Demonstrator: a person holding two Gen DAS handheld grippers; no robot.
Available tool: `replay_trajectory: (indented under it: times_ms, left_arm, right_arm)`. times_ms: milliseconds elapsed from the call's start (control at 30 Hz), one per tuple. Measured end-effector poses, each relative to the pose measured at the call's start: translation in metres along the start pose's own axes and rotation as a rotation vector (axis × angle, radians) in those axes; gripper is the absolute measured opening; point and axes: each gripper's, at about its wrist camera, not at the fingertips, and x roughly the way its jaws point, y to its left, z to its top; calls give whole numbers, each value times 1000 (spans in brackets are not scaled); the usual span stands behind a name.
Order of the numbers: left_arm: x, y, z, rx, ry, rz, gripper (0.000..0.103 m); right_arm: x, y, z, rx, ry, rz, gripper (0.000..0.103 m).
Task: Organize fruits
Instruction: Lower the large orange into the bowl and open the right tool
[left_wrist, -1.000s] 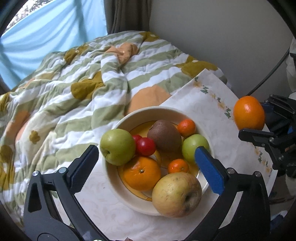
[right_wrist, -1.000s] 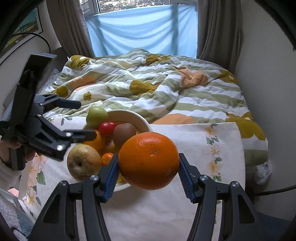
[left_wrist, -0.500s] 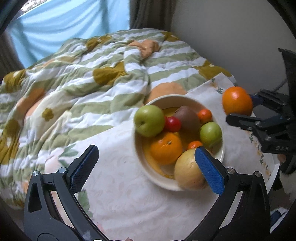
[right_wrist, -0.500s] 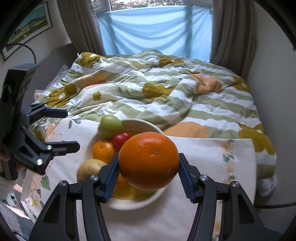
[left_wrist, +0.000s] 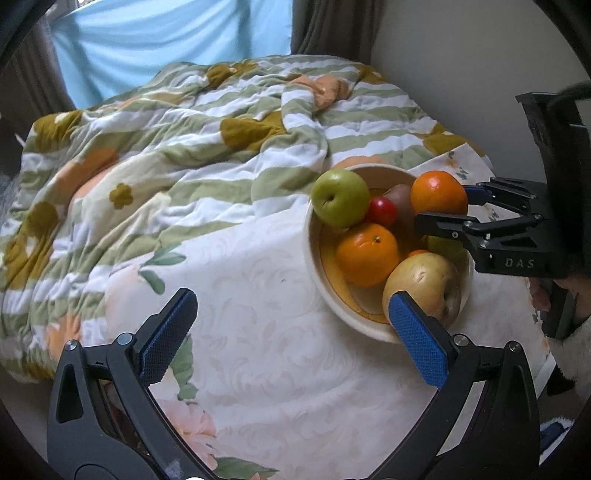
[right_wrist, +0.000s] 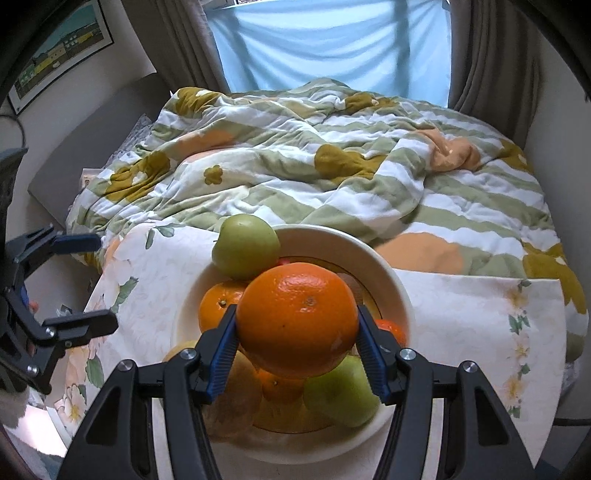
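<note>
A cream bowl (left_wrist: 314, 254) (right_wrist: 388, 266) on a floral cloth holds a green apple (left_wrist: 340, 197) (right_wrist: 245, 245), an orange (left_wrist: 367, 254) (right_wrist: 216, 306), a red fruit (left_wrist: 382, 211), a brown kiwi (left_wrist: 402, 201), a yellow apple (left_wrist: 424, 282) and another green apple (right_wrist: 340, 397). My right gripper (right_wrist: 297, 349) (left_wrist: 441, 206) is shut on a big orange (right_wrist: 297, 319) (left_wrist: 437, 192) and holds it over the bowl. My left gripper (left_wrist: 291, 336) (right_wrist: 79, 280) is open and empty, left of the bowl above the cloth.
The floral cloth (left_wrist: 266, 332) (right_wrist: 480, 325) covers a small table beside a bed with a striped quilt (left_wrist: 166, 155) (right_wrist: 332, 166). A wall (left_wrist: 461, 55) stands to the right, and curtains and a window behind.
My right gripper has carried the big orange leftward from beside the bowl to over it. My left gripper has drawn back to the left, away from the bowl.
</note>
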Motion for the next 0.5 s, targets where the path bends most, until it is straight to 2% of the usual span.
replay_trajectory:
  times_ms: [167, 233, 300, 367, 500]
  left_arm:
    - [0, 1, -6, -16, -1, 14, 103]
    - [0, 0, -7, -24, -2, 16, 103]
    - [-1, -2, -9, -30, -5, 22, 103]
    - [-1, -3, -10, -41, -6, 25, 103]
    - [-5, -7, -14, -64, -17, 37, 103]
  right_arm:
    - [3, 0, 0, 7, -2, 12, 57]
    - [-1, -1, 1, 9, -32, 21, 62]
    - [-6, -3, 3, 14, -58, 34, 86]
    - [-8, -3, 4, 21, -65, 46, 96]
    - [-11, -1, 2, 14, -81, 44, 102]
